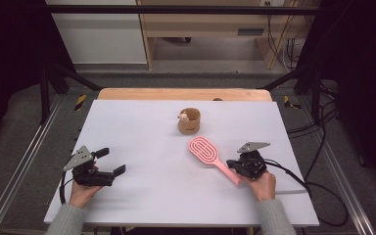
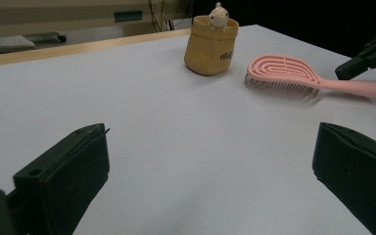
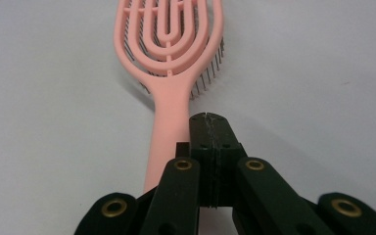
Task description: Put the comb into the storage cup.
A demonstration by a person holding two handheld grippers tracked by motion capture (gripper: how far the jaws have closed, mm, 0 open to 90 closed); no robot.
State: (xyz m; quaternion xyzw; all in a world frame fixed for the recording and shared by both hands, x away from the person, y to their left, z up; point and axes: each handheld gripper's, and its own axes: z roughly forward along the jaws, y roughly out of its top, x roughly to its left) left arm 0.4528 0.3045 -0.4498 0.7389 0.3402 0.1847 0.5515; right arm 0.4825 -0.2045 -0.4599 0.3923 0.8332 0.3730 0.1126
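Note:
A pink hairbrush lies bristles down right of the white table's middle, its handle pointing toward the person. My right gripper is shut, its jaws pressed flat together with nothing between them, right beside the brush handle and just above it. It also appears far off in the left gripper view, at the handle's end. My left gripper rests low at the table's left, open wide and holding nothing. A tan cup with a small pale figure in it stands behind the brush.
The white tabletop ends in a wooden strip at the back. Black cables trail off the right edge. Metal rails run along both sides of the table.

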